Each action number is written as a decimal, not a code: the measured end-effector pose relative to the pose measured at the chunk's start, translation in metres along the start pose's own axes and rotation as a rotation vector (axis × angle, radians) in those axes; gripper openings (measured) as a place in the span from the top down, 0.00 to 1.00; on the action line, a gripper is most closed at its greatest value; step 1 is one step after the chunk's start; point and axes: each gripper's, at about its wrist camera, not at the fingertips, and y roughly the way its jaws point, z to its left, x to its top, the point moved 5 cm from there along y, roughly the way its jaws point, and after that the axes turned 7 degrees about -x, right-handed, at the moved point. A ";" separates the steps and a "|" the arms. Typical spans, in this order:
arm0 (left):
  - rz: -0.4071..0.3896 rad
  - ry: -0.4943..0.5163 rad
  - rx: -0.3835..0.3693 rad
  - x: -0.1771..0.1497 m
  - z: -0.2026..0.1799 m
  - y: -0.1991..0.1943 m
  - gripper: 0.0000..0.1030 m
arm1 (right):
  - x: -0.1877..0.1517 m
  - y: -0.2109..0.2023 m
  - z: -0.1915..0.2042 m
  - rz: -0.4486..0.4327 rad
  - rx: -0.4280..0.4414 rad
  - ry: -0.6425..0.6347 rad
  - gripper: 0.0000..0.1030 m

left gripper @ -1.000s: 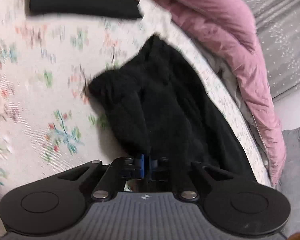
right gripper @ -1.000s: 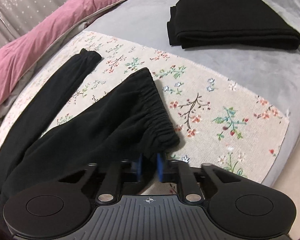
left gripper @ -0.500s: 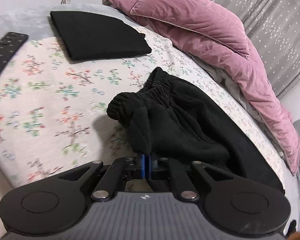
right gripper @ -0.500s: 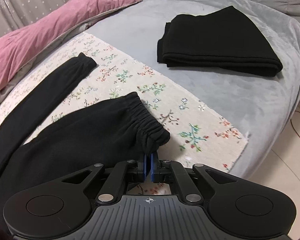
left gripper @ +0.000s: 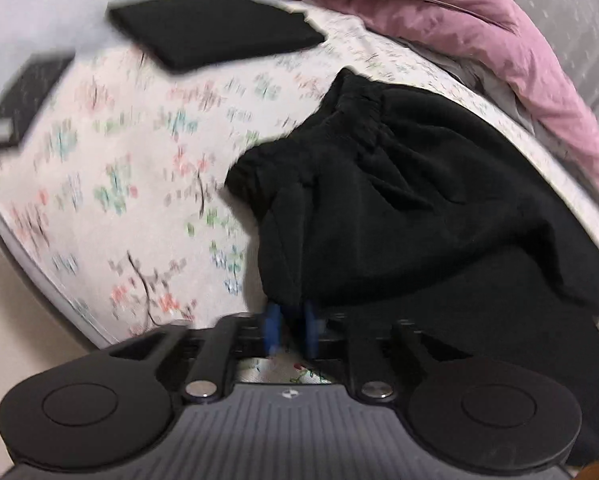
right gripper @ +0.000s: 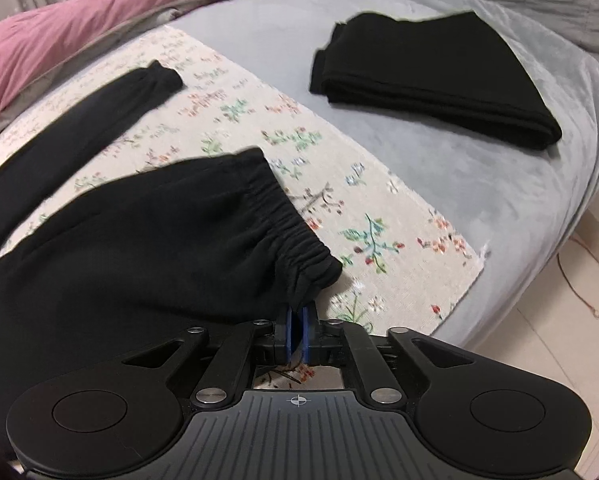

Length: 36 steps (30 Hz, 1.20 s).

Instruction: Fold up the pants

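Note:
Black pants (right gripper: 147, 240) lie on a floral cloth (right gripper: 379, 216) on a grey bed. One leg (right gripper: 71, 120) stretches away to the left. My right gripper (right gripper: 298, 320) is shut on the corner of the elastic waistband (right gripper: 299, 236). In the left wrist view, the pants (left gripper: 399, 208) are bunched with the waistband (left gripper: 339, 120) raised. My left gripper (left gripper: 291, 320) has its blue pads slightly apart with black fabric between them. The view is blurred by motion.
A folded black garment (right gripper: 431, 80) lies on the grey bed cover (right gripper: 459, 184) to the right; it also shows in the left wrist view (left gripper: 215, 32). A pink pillow (right gripper: 79, 28) lies at the back. A dark remote (left gripper: 23, 96) lies at far left. The bed edge and floor (right gripper: 579, 312) are close.
The left gripper's pads have parted a little around the pants fabric and the left view has swung, blurring. The right gripper closed on the waistband corner and has stayed shut.

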 end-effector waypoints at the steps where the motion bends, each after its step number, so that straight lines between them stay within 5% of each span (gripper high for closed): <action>1: -0.018 0.043 0.030 0.003 -0.005 -0.006 0.26 | 0.003 -0.005 0.001 -0.015 0.000 -0.011 0.82; 3: -0.076 0.111 0.051 0.007 -0.015 -0.019 0.09 | 0.009 -0.016 0.002 -0.058 -0.018 -0.044 0.67; 4: -0.103 0.143 0.044 0.006 -0.019 -0.024 0.08 | 0.014 -0.022 0.003 -0.085 -0.026 -0.057 0.53; 6: -0.127 0.205 0.021 0.009 -0.036 -0.032 0.07 | 0.026 -0.033 0.004 -0.130 -0.010 -0.054 0.41; 11: -0.153 0.323 -0.085 0.013 -0.093 -0.030 0.00 | 0.060 -0.031 0.014 -0.140 0.119 0.008 0.41; 19: -0.069 0.539 -0.261 0.030 -0.221 0.026 0.00 | 0.128 0.011 0.070 -0.156 0.208 0.030 0.41; 26: -0.073 0.681 -0.267 0.071 -0.307 0.100 0.00 | 0.183 0.079 0.121 -0.133 0.263 0.045 0.41; 31: -0.012 0.749 -0.350 0.117 -0.352 0.155 0.00 | 0.212 0.138 0.130 -0.067 0.217 0.039 0.41; 36: 0.026 0.904 -0.315 0.142 -0.386 0.219 0.00 | 0.240 0.151 0.138 -0.077 0.296 -0.012 0.41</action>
